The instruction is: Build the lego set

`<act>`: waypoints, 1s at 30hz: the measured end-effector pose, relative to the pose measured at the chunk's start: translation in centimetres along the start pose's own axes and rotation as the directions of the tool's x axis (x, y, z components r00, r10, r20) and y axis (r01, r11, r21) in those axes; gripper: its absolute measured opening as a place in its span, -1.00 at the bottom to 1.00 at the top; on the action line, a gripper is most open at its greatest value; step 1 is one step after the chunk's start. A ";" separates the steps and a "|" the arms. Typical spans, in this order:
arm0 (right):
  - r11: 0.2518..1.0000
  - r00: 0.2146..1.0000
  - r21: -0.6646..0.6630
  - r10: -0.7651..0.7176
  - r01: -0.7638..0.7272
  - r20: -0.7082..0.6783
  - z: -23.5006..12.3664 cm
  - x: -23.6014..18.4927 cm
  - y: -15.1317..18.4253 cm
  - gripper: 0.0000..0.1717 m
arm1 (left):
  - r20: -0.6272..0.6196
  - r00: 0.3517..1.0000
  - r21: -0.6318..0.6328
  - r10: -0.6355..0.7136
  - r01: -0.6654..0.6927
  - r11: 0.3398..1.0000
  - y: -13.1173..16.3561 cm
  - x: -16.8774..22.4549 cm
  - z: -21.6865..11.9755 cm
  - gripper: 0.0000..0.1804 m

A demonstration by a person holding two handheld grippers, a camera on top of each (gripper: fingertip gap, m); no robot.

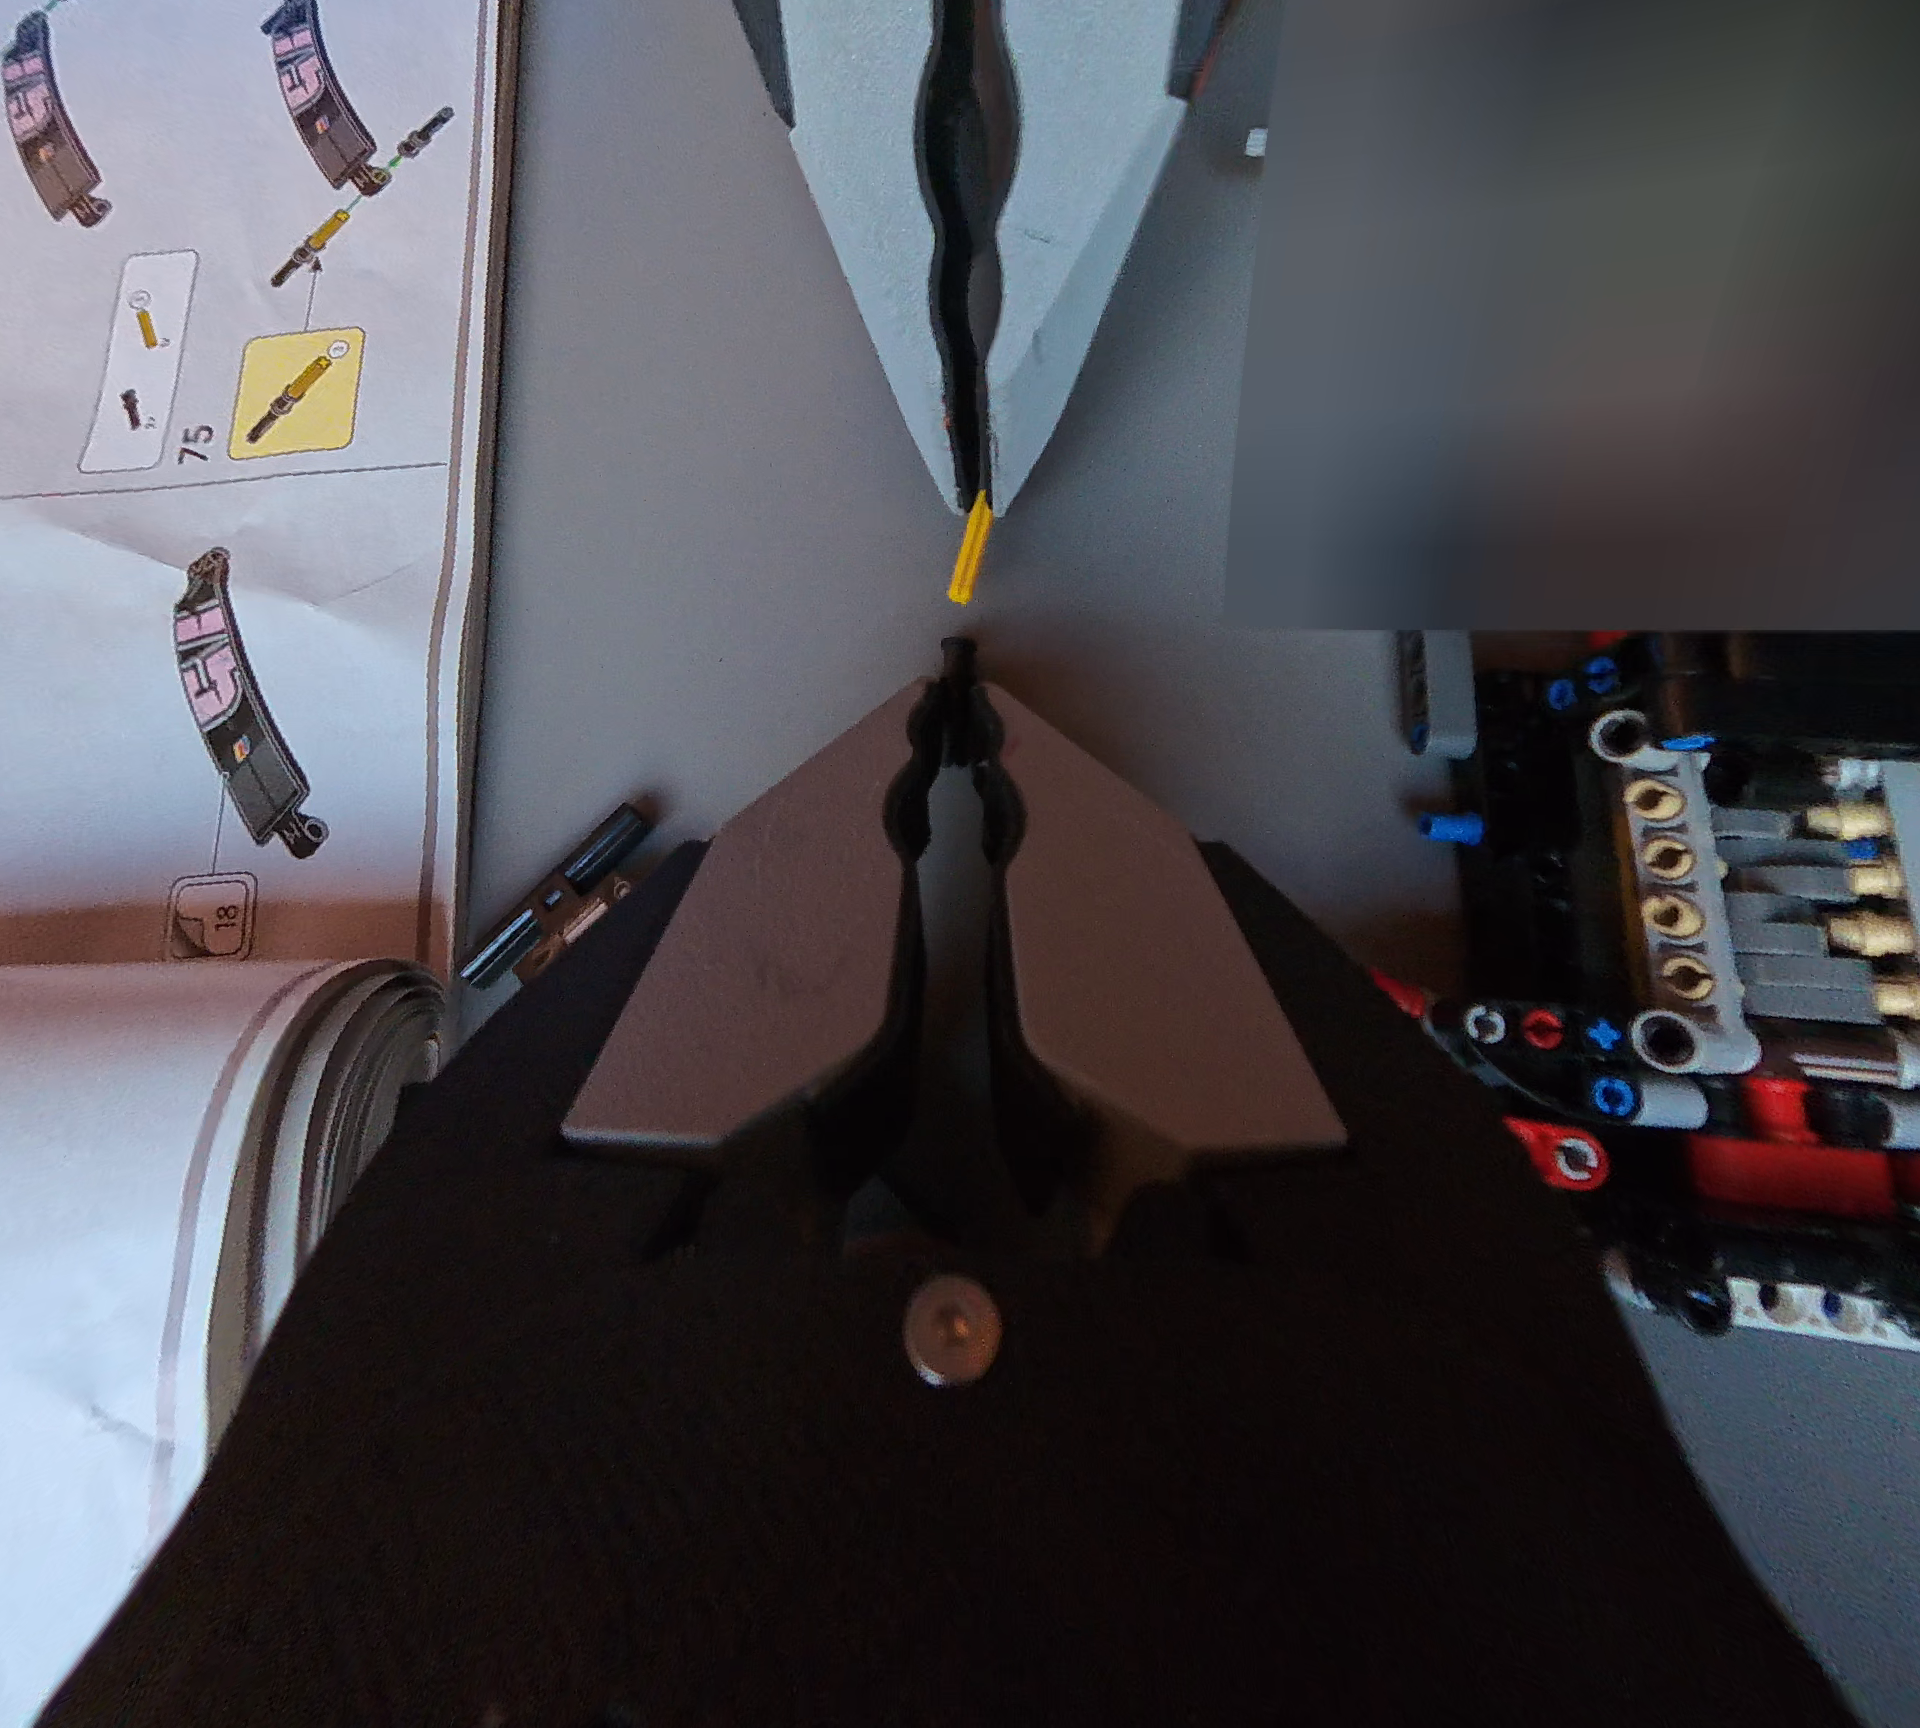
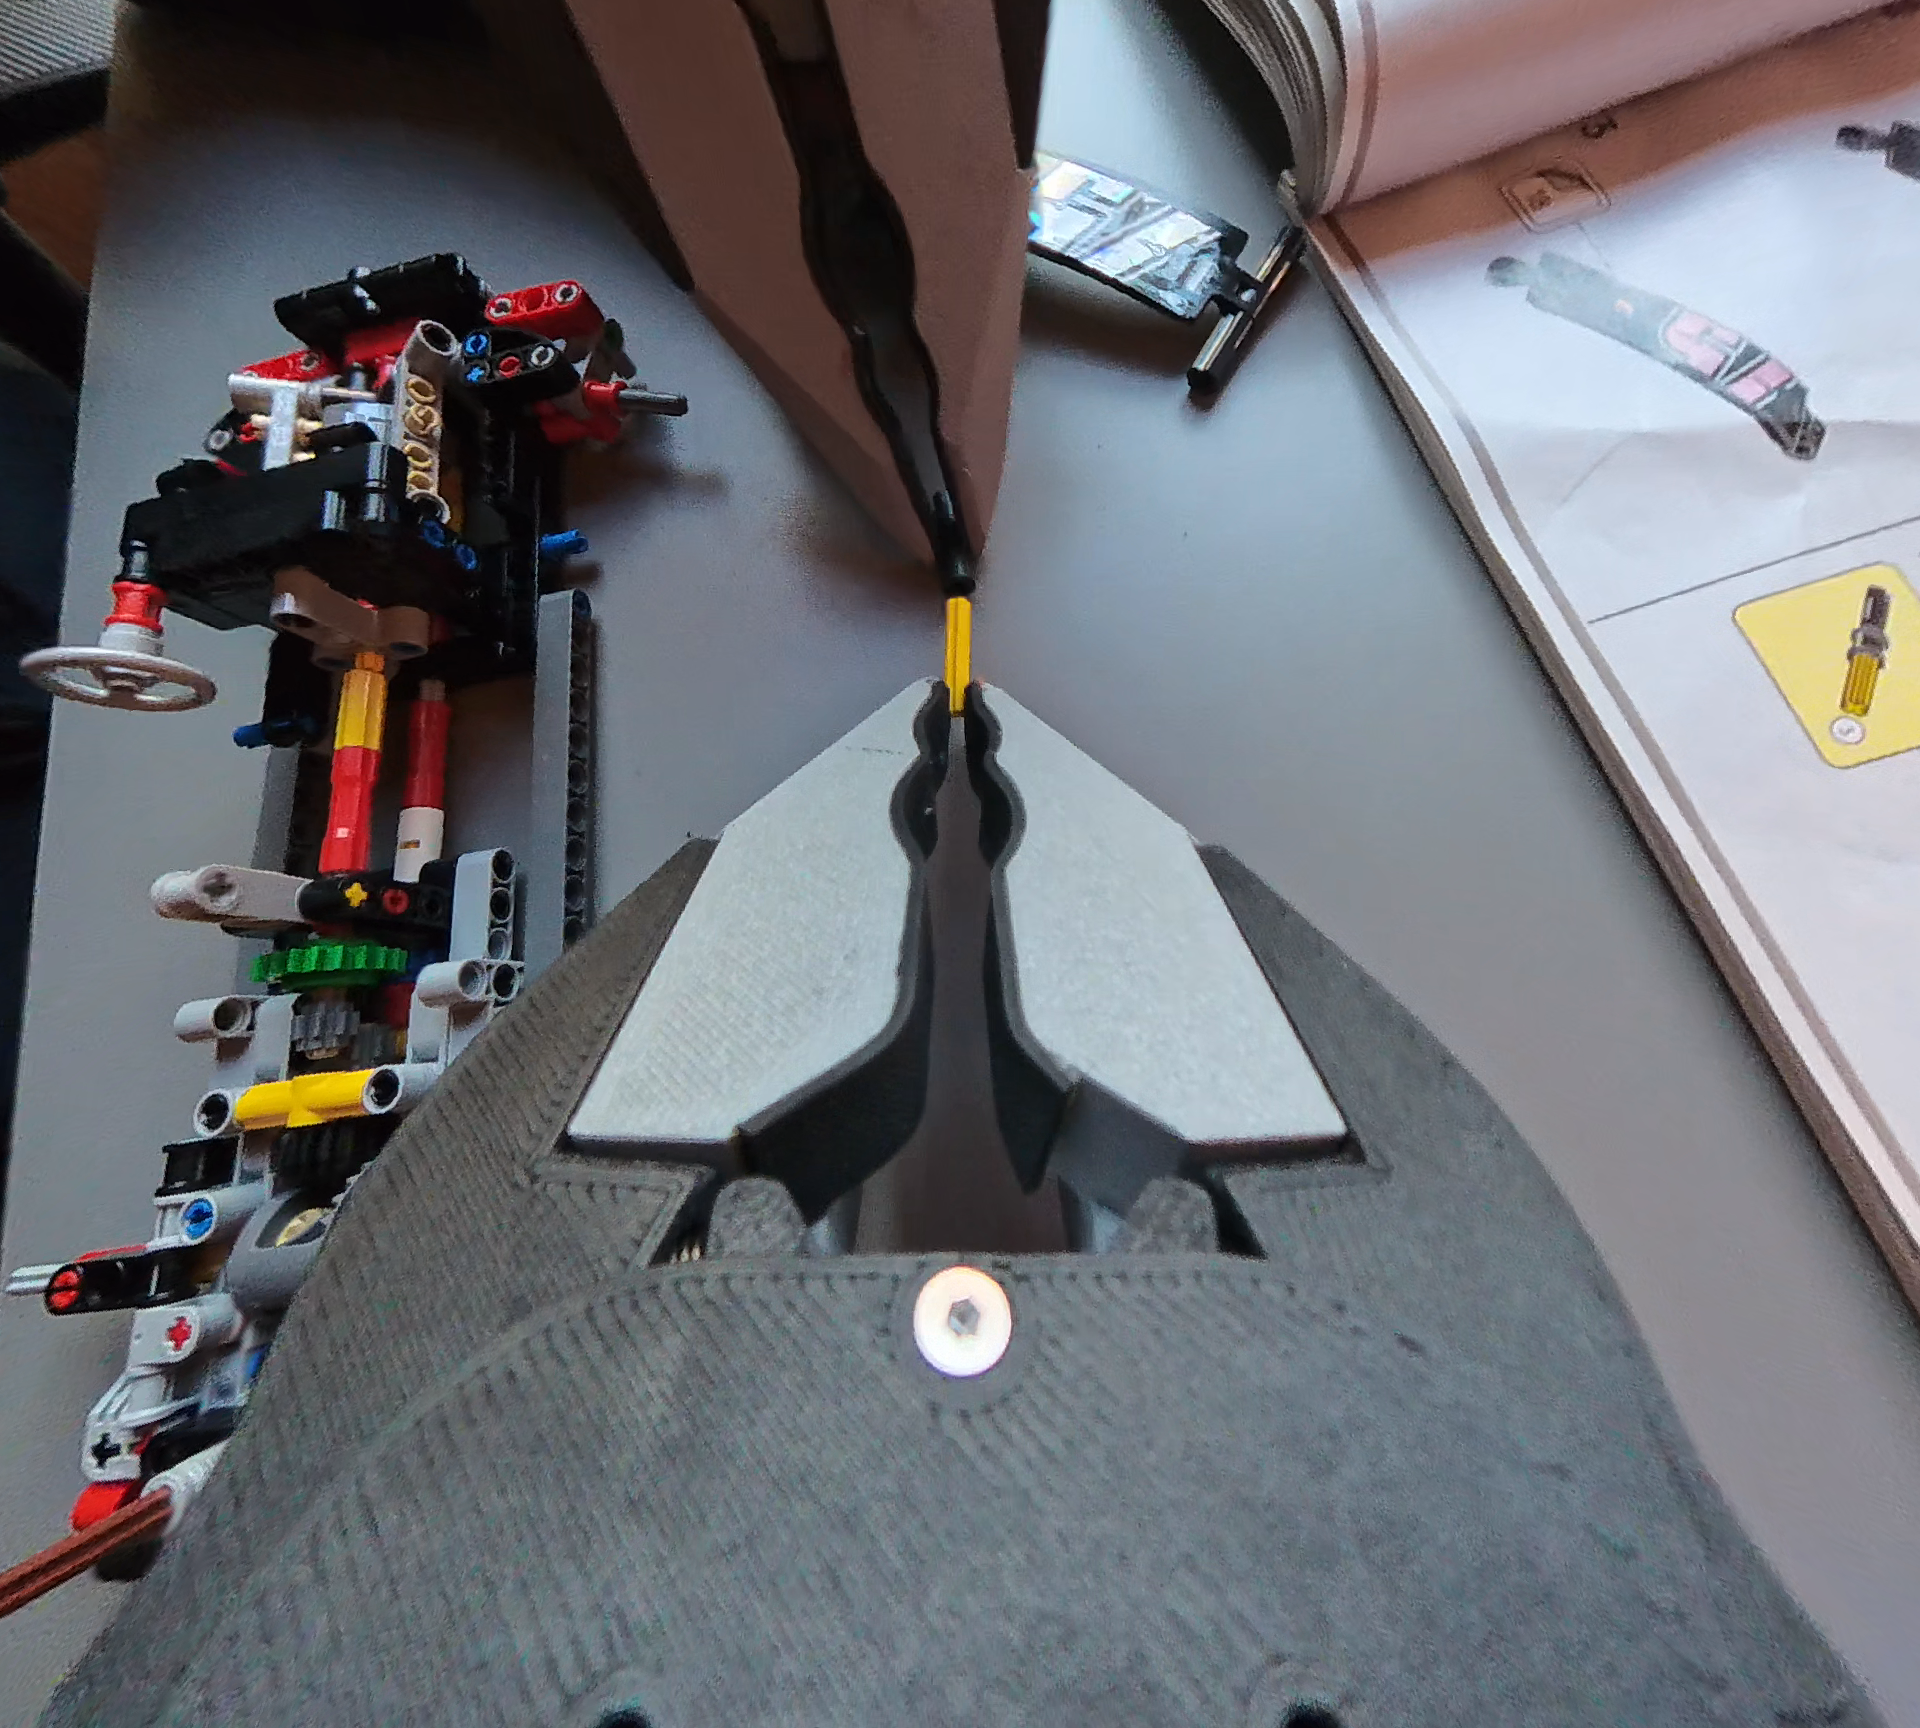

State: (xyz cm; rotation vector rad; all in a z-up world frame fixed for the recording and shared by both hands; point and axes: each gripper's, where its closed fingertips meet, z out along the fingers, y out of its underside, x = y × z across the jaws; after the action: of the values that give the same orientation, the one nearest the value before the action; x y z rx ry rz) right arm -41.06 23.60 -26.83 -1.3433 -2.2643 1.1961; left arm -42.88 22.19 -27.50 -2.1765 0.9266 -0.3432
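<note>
Nearest the lens in the left wrist view is the left gripper (image 1: pixel 958 702), its fingers closed on a small black pin (image 1: pixel 956 658) whose head pokes out past the tips. Facing it tip to tip is the right gripper (image 2: pixel 957 704), pinched on one end of a thin yellow axle (image 2: pixel 956 639), most of which sticks out forward. The two parts sit on nearly one line with only a small gap between their free ends; in the left view the axle (image 1: pixel 968 548) tilts slightly off that line. Each is gripped by its far end, so its near end stays free to meet the other.

Both tools are held above a grey table (image 2: pixel 1299 691), well clear of everything lying on it.

Count: two grippers, one pin, one axle. One open booklet (image 1: pixel 260 224) lies to the left gripper's left, its pages printed with drawings of parts (a yellow-boxed drawing among them (image 2: pixel 1839 660)). One long brick-built chassis (image 2: pixel 343 743) of black, grey and red beams lies on the opposite side, with a green gear (image 2: pixel 327 959), a grey wheel (image 2: pixel 116 676) and several blue pins showing. One dark curved panel (image 2: pixel 1132 234) with a shiny sticker lies beside the booklet's spine, a black rod fixed across its end. A blurred patch covers the upper right of the left view.
</note>
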 end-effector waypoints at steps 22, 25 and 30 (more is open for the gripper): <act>0.994 0.993 -0.030 0.106 -0.105 0.048 0.6 -0.3 0.3 -1.00 | -0.027 0.999 -0.021 -0.020 0.020 1.000 0.3 0.7 -0.3 -0.99; 0.991 0.989 -0.018 0.130 -0.130 0.070 0.6 -0.6 0.0 -1.00 | -0.038 0.999 -0.001 -0.031 0.031 1.000 0.2 0.7 -0.3 -0.97; 0.990 0.986 -0.013 0.143 -0.143 0.083 0.6 -0.8 -0.1 -0.99 | -0.009 1.000 0.001 0.024 -0.024 1.000 0.4 0.3 -0.5 -0.98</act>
State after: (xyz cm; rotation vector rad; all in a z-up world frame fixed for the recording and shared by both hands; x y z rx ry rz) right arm -41.03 22.64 -26.97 -1.5077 -2.2627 1.3156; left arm -43.08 21.58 -27.45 -2.1630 0.9568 -0.3414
